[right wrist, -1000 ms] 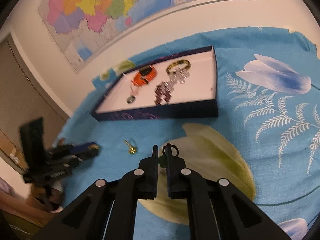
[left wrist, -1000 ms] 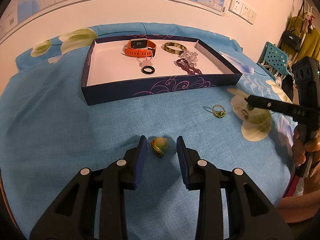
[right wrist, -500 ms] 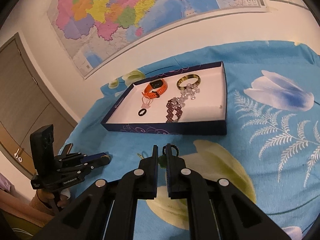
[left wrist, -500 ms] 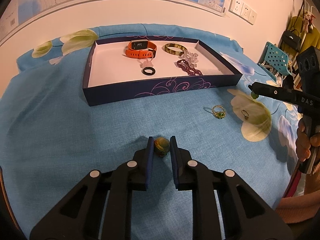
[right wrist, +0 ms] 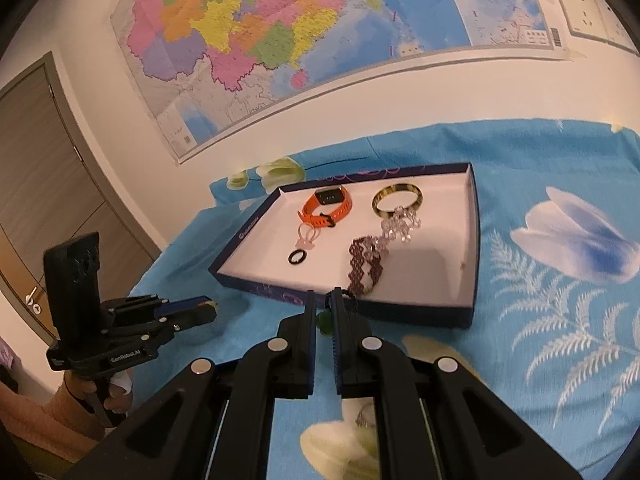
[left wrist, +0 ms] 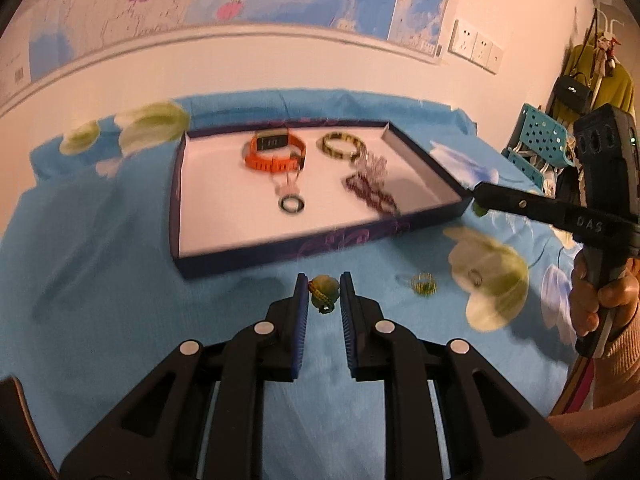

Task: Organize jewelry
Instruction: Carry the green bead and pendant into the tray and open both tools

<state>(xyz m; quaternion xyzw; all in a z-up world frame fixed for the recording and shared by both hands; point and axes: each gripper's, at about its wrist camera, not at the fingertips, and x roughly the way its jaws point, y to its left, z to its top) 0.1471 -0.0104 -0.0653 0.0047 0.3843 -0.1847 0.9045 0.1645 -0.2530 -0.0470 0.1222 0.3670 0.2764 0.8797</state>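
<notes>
**Blue cloth, two pieces gripped in front of the jewellery tray**

Blue flowered cloth [left wrist: 100, 280] covered the whole surface we worked on, with a shallow dark-blue tray [left wrist: 280, 254] lying on it toward the wall. We held the left gripper [left wrist: 324, 292] with its jaws drawn narrow on a small yellow-green bead charm [left wrist: 325, 287], which sat pinched between the blue pads just in front of the tray's near wall. We held the right gripper [right wrist: 324, 312] with its jaws almost together on a small green pendant [right wrist: 323, 322]; its dark beaded cord [right wrist: 344, 294] looped up over the right fingertip, and in that view the tips stood over the tray's near wall.

Inside the tray we saw an orange watch [right wrist: 328, 208] at the back, a yellow-and-black bangle [right wrist: 397, 200] to its right, a clear crystal bracelet [right wrist: 401, 226] touching the bangle's near side, and a dark purple beaded bracelet [right wrist: 366, 266] running from there toward the near wall. A small black ring [right wrist: 297, 257] lay near the tray's middle, with a pale pink loop [right wrist: 307, 237] between it and the watch.

Outside the tray, a gold ring with a green stone [left wrist: 423, 282] lay on the cloth to the right of the left gripper, and a thin silver ring [left wrist: 475, 276] rested on a pale printed flower [left wrist: 492, 280] beyond it. From the left wrist view the right gripper's fingers reached in from the right edge, near the tray's near-right corner. A map [right wrist: 320, 40] hung on the wall behind.
</notes>
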